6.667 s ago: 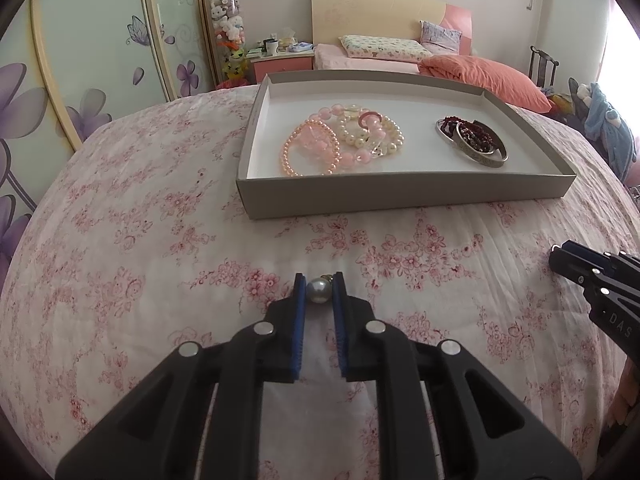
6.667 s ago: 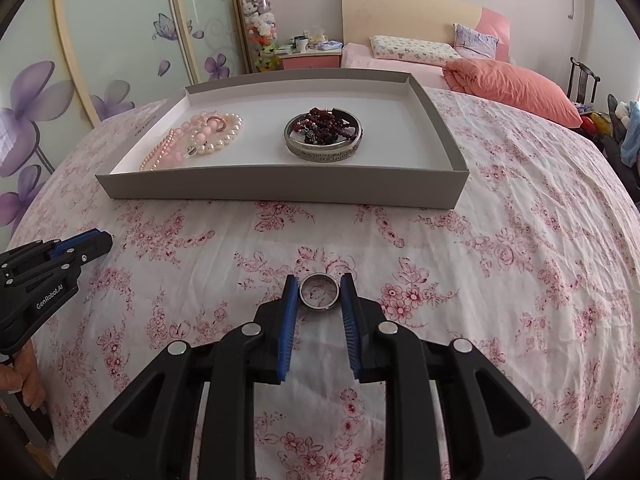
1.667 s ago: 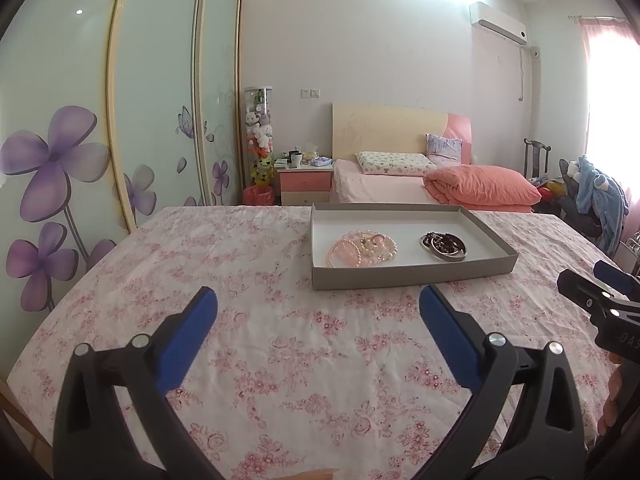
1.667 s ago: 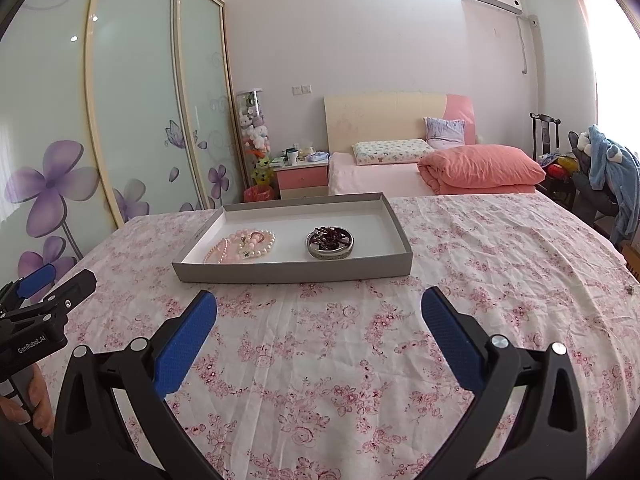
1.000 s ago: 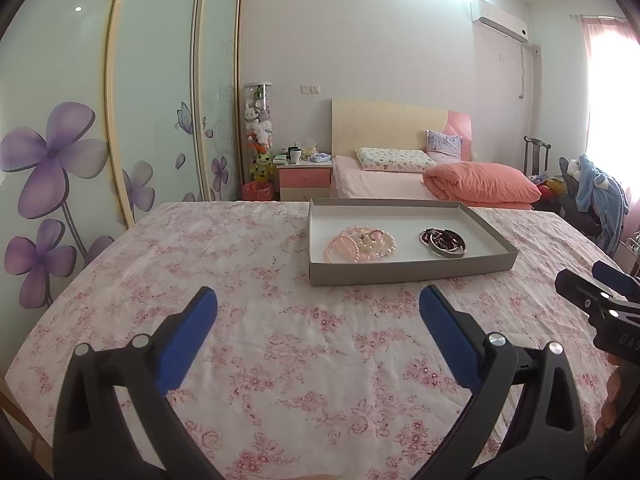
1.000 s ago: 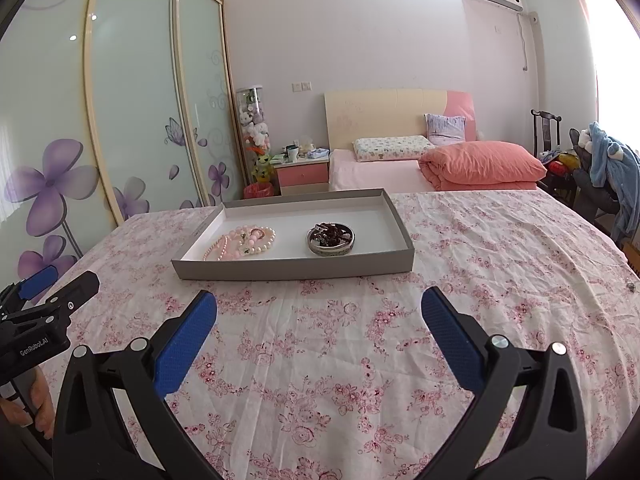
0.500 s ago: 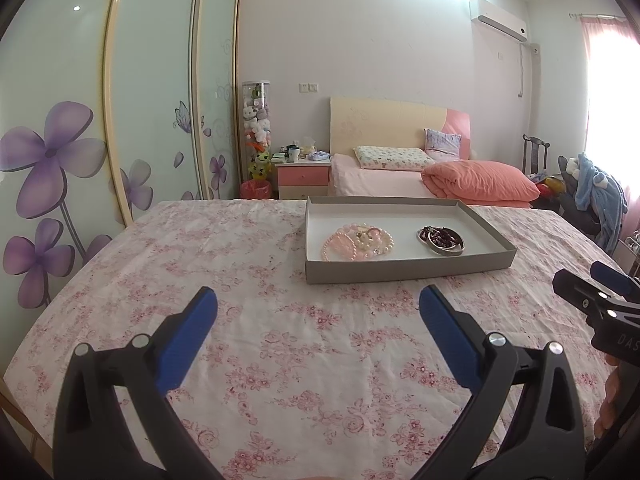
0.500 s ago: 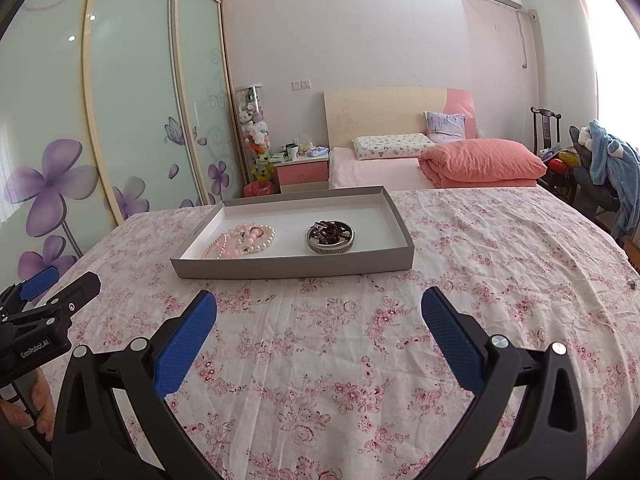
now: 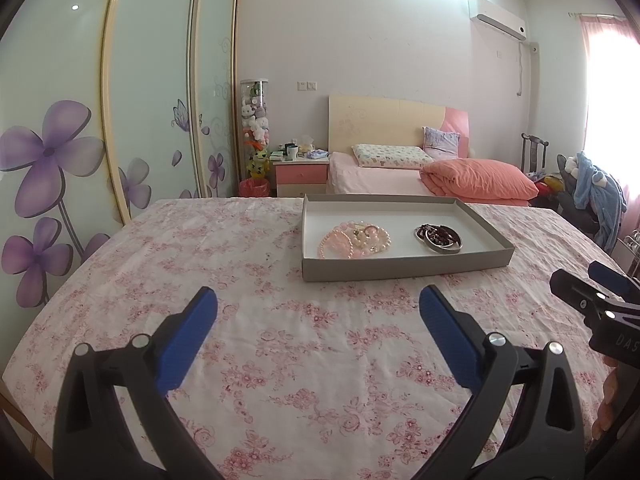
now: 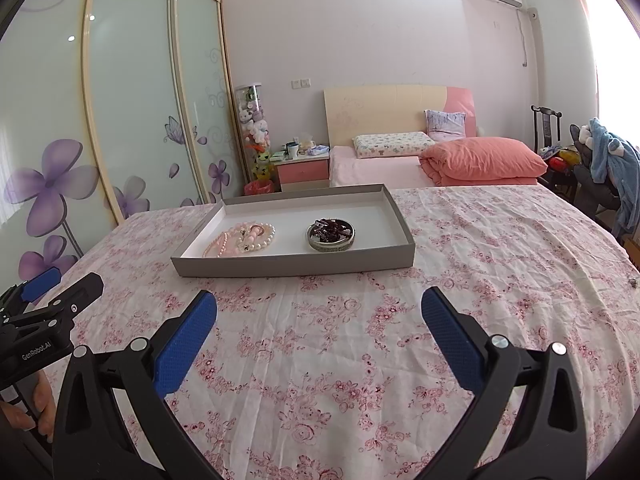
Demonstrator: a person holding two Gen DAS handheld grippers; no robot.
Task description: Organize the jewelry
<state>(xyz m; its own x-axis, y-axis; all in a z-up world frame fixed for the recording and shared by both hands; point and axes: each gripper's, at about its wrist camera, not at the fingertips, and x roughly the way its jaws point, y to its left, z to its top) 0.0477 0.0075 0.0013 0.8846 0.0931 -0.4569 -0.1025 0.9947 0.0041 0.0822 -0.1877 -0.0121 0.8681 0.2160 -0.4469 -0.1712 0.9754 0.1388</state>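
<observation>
Both grippers have pulled back and risen since the earliest frames, when the left one pinched a pearl piece and the right one a ring low over the bedspread; over the last seconds the views barely change.

Left gripper [image 9: 318, 308]: jaws spread wide, nothing between them, held above the floral bedspread [image 9: 248, 264] in the lower half of its frame. Right gripper [image 10: 319, 310]: likewise wide and empty, lower half of its frame. Each tool shows at the other's frame edge, the right at the right edge of the left view, the left at the lower left of the right view.

Tray [image 9: 404, 270]: grey, shallow, sits flat on the bedspread at centre frame in both views, well apart from both grippers. Inside it, toward the left, lies a heap of pink and white bead strands [image 9: 354, 240]. Toward the right lies a metal bangle [image 9: 439, 238] with dark red beads gathered inside its ring. The two groups are apart from each other.

Pearl piece and ring: too small to make out in the tray from this distance; neither is visible on the cloth.

Progress, as a judgement: no loose jewelry shows on the bedspread in either view, and everything seen is sorted into two groups in the tray. The task appears finished or nearly so. A small dark speck at the right edge of the right view cannot be identified.
</observation>
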